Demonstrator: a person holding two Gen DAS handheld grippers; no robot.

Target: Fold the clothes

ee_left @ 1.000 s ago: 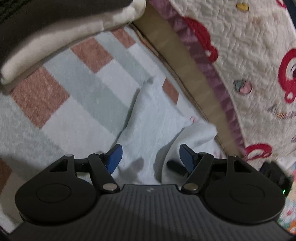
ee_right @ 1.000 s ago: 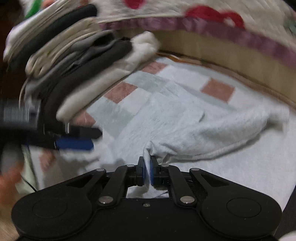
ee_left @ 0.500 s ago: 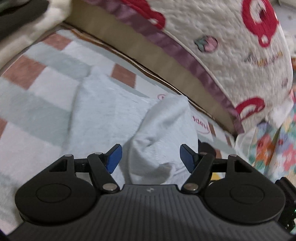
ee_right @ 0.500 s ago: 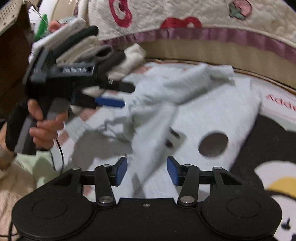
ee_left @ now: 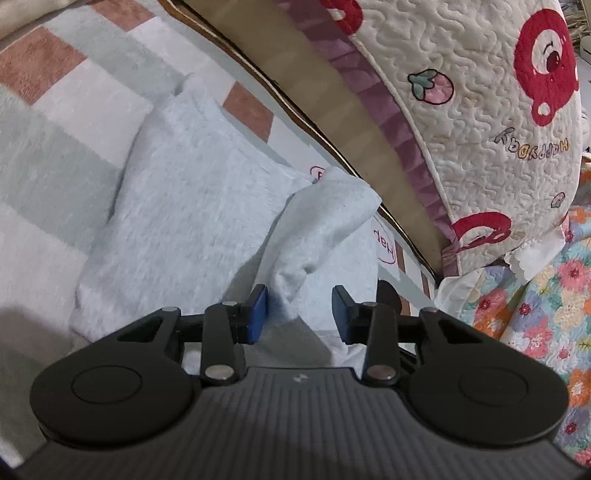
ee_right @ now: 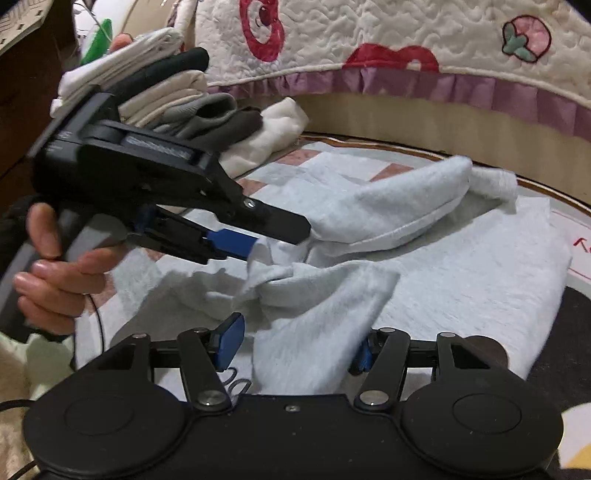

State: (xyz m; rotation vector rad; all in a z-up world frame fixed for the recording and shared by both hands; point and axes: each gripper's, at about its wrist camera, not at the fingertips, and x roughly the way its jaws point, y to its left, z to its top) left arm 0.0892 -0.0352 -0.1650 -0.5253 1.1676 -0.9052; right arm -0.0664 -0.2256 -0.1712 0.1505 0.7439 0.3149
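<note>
We find the garment (ee_right: pixel 424 280) spread on the blanket (ee_left: pixel 66 122), the folded stack (ee_right: pixel 177 99) at its far left, the quilt (ee_right: pixel 406 33) behind both, the left gripper (ee_right: pixel 280 236) over the garment's left part

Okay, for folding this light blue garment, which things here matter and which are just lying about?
Part of the job:
- light blue garment
- left gripper, jaws closing around a raised fold of it
- right gripper, jaws opening, cloth lying between them
- stack of folded clothes

Just lying about:
- checked blanket underneath
- quilted cover with red prints
- floral fabric
</note>
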